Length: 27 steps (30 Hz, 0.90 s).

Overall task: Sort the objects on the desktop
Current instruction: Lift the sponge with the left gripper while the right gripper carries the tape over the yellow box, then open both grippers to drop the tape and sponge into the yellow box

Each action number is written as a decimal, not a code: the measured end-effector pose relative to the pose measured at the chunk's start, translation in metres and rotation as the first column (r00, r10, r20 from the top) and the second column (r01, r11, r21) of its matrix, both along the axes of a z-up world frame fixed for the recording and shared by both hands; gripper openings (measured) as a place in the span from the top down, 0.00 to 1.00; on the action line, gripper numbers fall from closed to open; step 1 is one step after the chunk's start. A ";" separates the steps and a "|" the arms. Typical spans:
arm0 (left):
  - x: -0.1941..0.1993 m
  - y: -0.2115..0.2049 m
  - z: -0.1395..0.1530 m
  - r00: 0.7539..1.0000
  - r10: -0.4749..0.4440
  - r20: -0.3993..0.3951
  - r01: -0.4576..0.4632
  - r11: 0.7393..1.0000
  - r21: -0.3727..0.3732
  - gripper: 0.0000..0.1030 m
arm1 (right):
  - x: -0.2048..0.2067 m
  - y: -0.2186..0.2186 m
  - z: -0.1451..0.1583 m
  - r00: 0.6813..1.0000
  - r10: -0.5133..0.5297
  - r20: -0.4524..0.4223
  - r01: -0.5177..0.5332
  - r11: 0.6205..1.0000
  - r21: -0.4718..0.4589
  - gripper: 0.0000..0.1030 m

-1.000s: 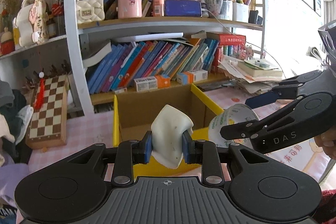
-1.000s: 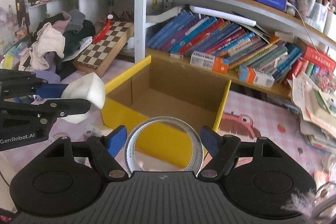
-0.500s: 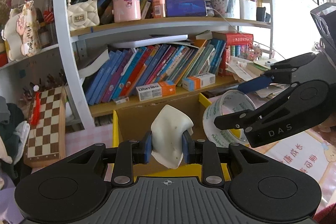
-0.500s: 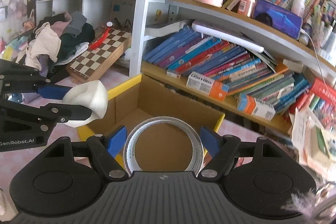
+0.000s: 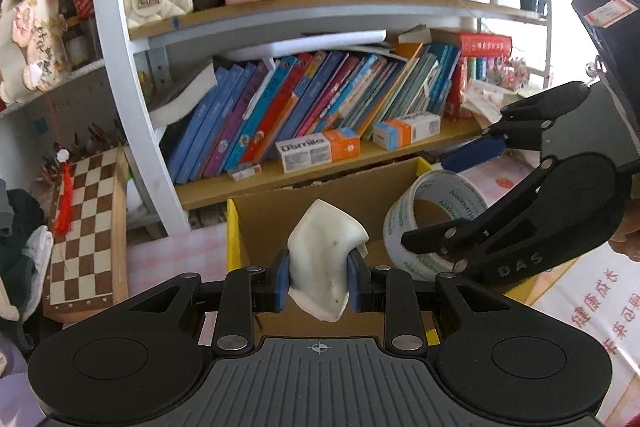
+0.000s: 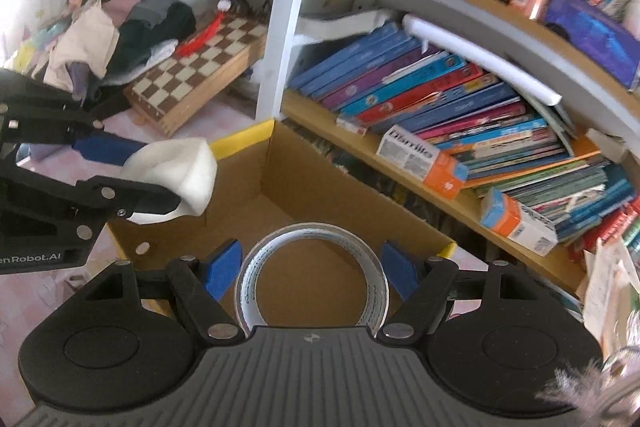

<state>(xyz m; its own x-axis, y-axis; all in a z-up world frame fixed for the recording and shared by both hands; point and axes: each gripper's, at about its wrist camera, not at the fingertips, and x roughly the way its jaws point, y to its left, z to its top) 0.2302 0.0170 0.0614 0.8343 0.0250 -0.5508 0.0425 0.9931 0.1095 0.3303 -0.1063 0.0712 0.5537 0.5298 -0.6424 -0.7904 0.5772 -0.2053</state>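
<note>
Bookshelf (image 5: 320, 11): behind the box, full of leaning books.
Cardboard box (image 6: 340, 187): open, yellow-edged, below both grippers.
Right gripper (image 6: 312, 269): clamped on a tape roll (image 6: 312, 267) above the box.
Left gripper (image 5: 319, 281): squeezing a white foam piece (image 5: 324, 259) above the box's edge.

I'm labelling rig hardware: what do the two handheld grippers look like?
Both are matte black with ribbed bodies, round side discs, silver rivets and blue finger pads. The right gripper bears "DAS" lettering; the left gripper reads "GenRobot.AI".
</note>
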 end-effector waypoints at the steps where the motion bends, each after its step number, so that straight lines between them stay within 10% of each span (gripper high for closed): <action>1: 0.003 0.001 -0.002 1.000 0.003 -0.006 -0.003 1.000 0.001 0.74 | 0.004 0.004 -0.003 1.000 0.008 -0.004 -0.008 1.000 -0.012 0.27; 27: 0.089 0.010 -0.053 0.976 -0.003 -0.220 0.005 1.000 0.010 0.74 | 0.075 0.063 -0.066 0.978 0.197 -0.071 -0.209 0.944 -0.255 0.27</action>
